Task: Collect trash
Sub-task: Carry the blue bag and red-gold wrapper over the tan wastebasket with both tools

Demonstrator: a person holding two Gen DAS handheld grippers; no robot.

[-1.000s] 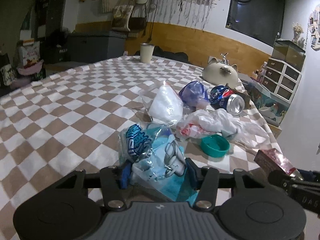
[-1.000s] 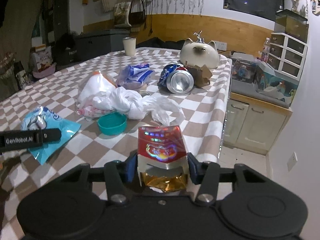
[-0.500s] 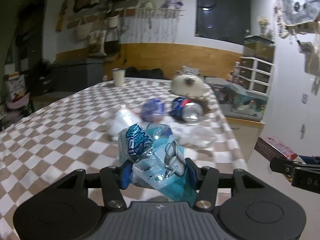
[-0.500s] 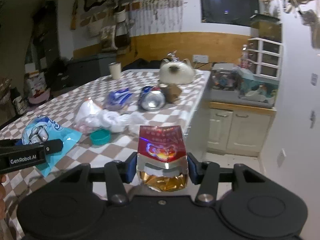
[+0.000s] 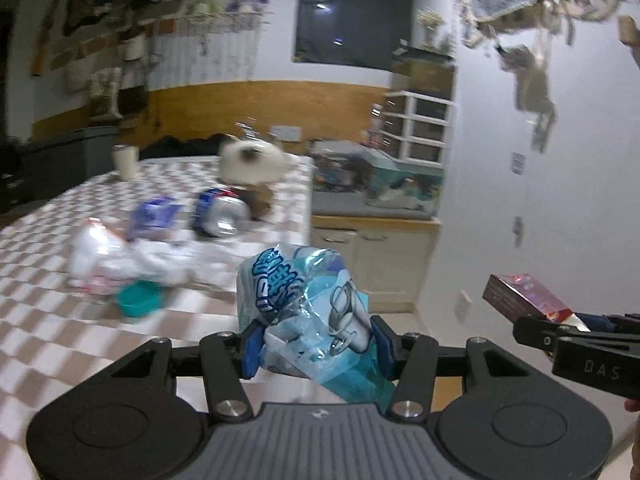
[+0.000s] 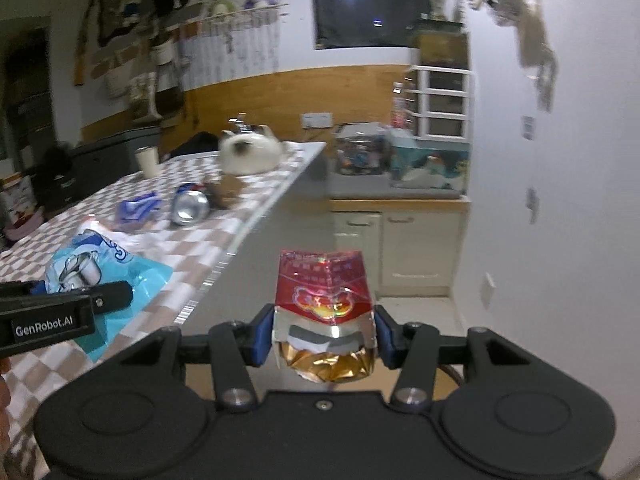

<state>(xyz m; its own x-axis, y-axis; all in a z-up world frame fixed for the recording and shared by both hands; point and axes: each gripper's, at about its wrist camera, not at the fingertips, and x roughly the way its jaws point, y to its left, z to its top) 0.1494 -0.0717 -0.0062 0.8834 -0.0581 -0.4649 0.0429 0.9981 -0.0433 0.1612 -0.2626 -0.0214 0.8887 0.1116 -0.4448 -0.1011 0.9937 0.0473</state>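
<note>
Checkered tablecloth (image 5: 48,336), left tongs (image 5: 316,344) clamping crinkly blue plastic wrapper (image 5: 308,300), right tongs (image 6: 324,336) clamping glossy red carton (image 6: 324,300)

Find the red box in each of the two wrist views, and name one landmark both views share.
Left wrist view: the red box sits at the right edge, below mid-height, held by the right gripper coming in from the side.
Right wrist view: the red box is at bottom centre, clamped between the fingers, its gold foil end toward the camera.
Shared landmark: the crushed can lying on the checkered table.
</note>
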